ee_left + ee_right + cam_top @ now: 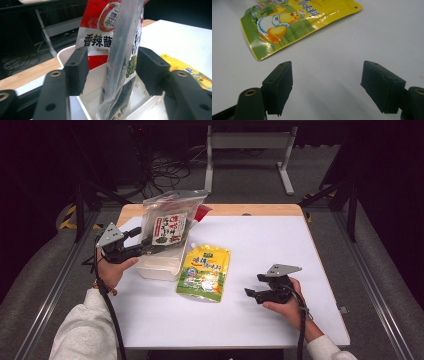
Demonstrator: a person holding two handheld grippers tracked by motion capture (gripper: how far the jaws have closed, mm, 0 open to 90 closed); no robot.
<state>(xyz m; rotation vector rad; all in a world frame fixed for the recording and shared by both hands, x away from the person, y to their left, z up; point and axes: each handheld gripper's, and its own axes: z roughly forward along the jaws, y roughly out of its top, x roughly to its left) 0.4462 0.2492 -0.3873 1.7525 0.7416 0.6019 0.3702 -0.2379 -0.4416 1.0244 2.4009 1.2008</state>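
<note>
A clear bag of dark dried food [167,222] with a white and red label stands upright in a white bin [157,270]. Behind it in the bin leans a red packet [202,211]. My left gripper [152,249] reaches in from the left, open, with its jaws on either side of the clear bag [122,50]; the right-hand jaw is almost touching it. A yellow-green pouch [204,272] lies flat on the table beside the bin. My right gripper [251,293] rests open near the table's front right, with nothing between its jaws, just short of the pouch [294,22].
The white table top [260,245] has a wooden strip [250,210] along its far edge. A white metal frame [247,142] and loose cables [167,170] lie on the floor beyond. Open table surface stretches to the right of the pouch.
</note>
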